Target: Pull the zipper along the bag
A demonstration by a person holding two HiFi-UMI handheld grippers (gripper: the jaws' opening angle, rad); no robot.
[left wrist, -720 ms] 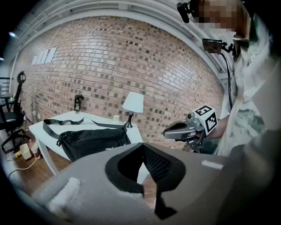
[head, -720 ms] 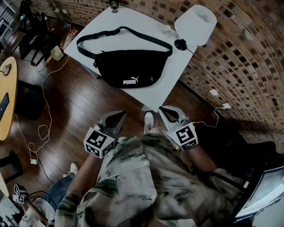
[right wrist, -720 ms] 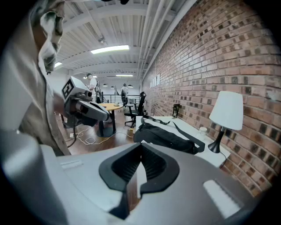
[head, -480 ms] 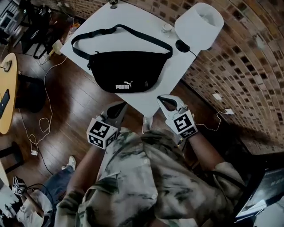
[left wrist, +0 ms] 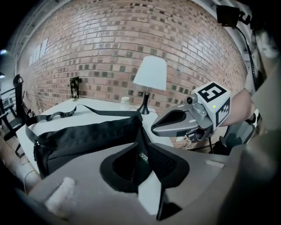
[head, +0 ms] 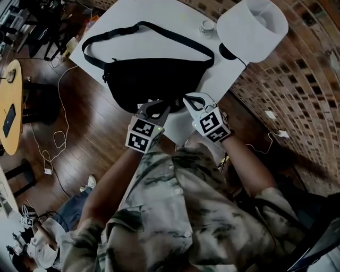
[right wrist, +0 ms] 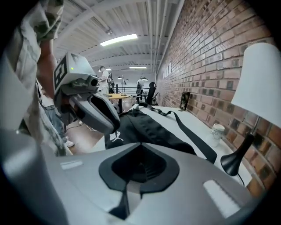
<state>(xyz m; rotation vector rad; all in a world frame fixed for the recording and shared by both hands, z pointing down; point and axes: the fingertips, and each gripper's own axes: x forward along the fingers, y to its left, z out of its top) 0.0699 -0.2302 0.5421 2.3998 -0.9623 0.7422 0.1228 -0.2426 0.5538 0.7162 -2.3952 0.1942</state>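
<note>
A black waist bag (head: 151,79) lies on the white table (head: 133,16), its strap (head: 159,31) looping toward the far side. I cannot make out its zipper. My left gripper (head: 159,106) is at the bag's near edge. In the left gripper view (left wrist: 141,140) its tips stand slightly apart, with a black corner of the bag (left wrist: 83,138) and a small label showing between them. The right gripper (head: 187,99) hovers just right of it with its tips together and nothing in them (right wrist: 140,145). The bag (right wrist: 149,127) lies ahead of it.
A white-shaded lamp (head: 252,26) and a small cup (head: 208,25) stand at the table's far right by the brick wall (head: 287,90). Cables (head: 56,143) trail over the wooden floor on the left, beside a round yellow table (head: 10,106).
Both grippers have moved forward from in front of the person's body to the bag's near edge, and now stand closer together.
</note>
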